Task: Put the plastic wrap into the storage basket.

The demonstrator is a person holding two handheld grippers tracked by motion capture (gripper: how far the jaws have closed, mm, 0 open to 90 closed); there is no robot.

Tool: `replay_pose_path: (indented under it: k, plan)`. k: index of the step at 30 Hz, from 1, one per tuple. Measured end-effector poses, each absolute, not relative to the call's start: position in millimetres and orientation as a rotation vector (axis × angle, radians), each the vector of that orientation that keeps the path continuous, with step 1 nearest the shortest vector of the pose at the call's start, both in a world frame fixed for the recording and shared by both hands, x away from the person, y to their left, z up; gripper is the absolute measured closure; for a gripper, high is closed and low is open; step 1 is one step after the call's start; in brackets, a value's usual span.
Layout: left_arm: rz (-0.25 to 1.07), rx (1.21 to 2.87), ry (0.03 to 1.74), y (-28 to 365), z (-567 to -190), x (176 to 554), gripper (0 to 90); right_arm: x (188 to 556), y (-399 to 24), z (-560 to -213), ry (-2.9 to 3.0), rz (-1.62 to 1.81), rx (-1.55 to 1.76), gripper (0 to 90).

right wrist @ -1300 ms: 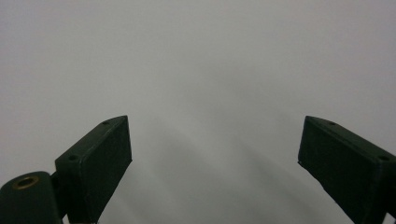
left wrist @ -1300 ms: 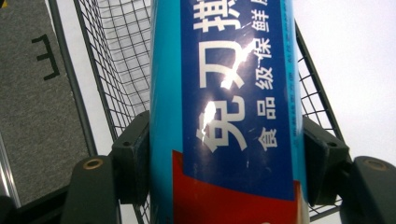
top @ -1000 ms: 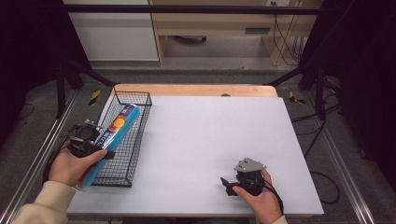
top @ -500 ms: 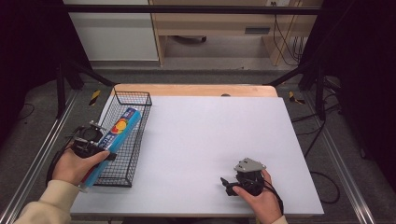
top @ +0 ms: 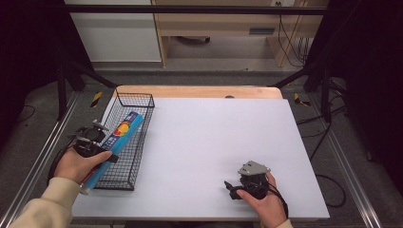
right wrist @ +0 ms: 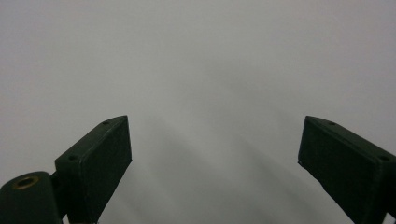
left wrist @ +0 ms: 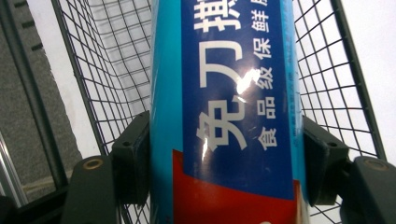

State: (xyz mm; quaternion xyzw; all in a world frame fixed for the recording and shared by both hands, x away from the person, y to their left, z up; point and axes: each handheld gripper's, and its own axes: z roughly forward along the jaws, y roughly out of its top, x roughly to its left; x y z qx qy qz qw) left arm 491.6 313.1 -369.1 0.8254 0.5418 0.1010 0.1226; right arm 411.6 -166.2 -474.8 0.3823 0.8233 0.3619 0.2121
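A long blue box (top: 124, 130) with white characters and a red patch lies slanted along the black wire basket (top: 138, 156) at the table's left. Its far end is inside the basket and its near end sticks out past the near rim. My left gripper (top: 98, 143) is shut on the box, and in the left gripper view both black pads (left wrist: 136, 158) press its sides (left wrist: 224, 93). My right gripper (top: 231, 188) rests low on the white table near the front edge, right of centre. Its jaws (right wrist: 215, 154) stand wide open with nothing between them.
The white table top (top: 214, 137) spreads between the basket and the right hand. A wooden strip (top: 199, 91) runs along the far edge. Metal rails (top: 40, 156) flank the table, and a wooden shelf unit (top: 214, 23) stands beyond it.
The left gripper and the blue box have shifted only slightly over the basket. The right gripper has stayed where it was.
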Motion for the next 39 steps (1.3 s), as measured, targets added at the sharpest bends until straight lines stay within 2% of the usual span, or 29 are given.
replay_pose_path:
  k: [15, 39]
  plan:
    - [0.218, 2.478, 1.612, 312, -372, 502, 31.9, 412, -166, -476, 2.297, 0.999, 1.062, 10.0]
    - [0.179, 2.520, 1.644, 308, -376, 509, 31.7, 412, -166, -476, 2.298, 1.001, 1.063, 10.1]
